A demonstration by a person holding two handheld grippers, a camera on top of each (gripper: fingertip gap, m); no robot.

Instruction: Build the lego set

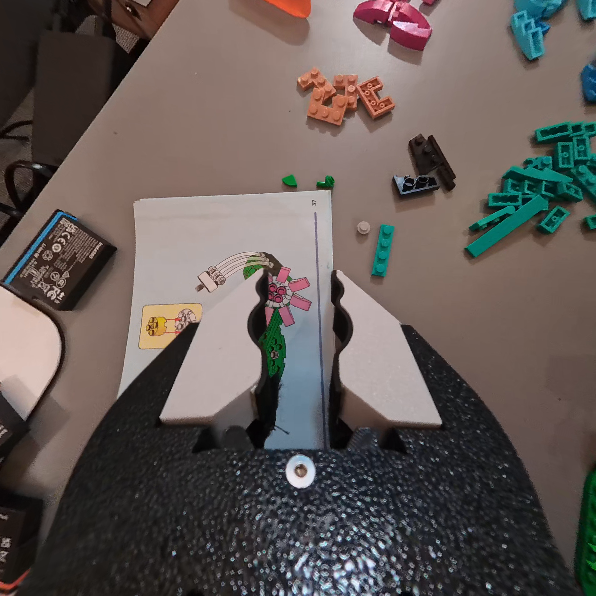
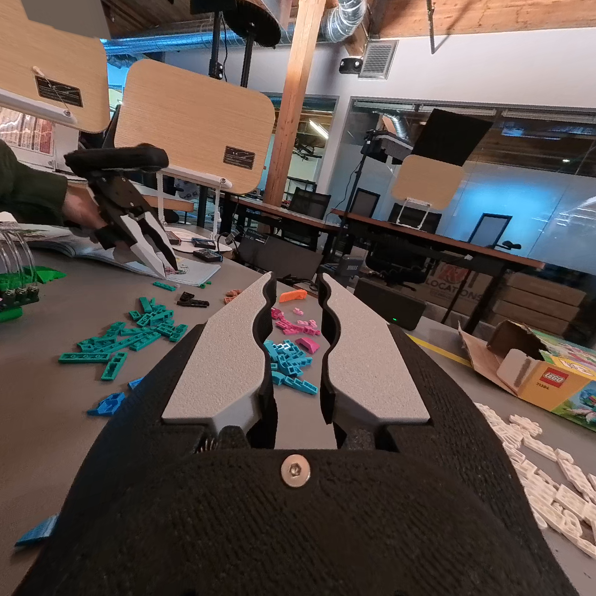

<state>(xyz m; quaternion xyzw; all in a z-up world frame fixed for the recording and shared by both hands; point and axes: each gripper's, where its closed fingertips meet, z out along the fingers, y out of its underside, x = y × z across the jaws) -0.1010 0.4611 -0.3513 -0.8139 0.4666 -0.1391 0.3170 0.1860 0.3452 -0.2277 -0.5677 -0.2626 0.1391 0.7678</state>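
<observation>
My left gripper (image 1: 300,277) is open and empty, with its tips just above or on the open instruction booklet (image 1: 225,232) over a printed flower drawing. It also shows in the right wrist view (image 2: 164,267), held by a hand in a dark sleeve. My right gripper (image 2: 296,277) is open and empty, raised above the light blue bricks (image 2: 290,361) and pink bricks (image 2: 296,322). A teal plate (image 1: 382,250) and a small grey round stud (image 1: 363,227) lie right of the booklet. A teal brick pile (image 1: 532,193) lies farther right.
Orange-brown plates (image 1: 342,96), black pieces (image 1: 425,167), magenta pieces (image 1: 396,22) and two small green bits (image 1: 289,180) lie beyond the booklet. A black battery (image 1: 58,258) sits at the left edge. A partly built green model (image 2: 19,290), white pieces (image 2: 548,477) and the set's box (image 2: 548,380) flank the table. Spacing between my two grippers at the tips: around 35 cm. The black battery (image 1: 58,258) is about 12 cm from my left fingertips and 45 cm from my right.
</observation>
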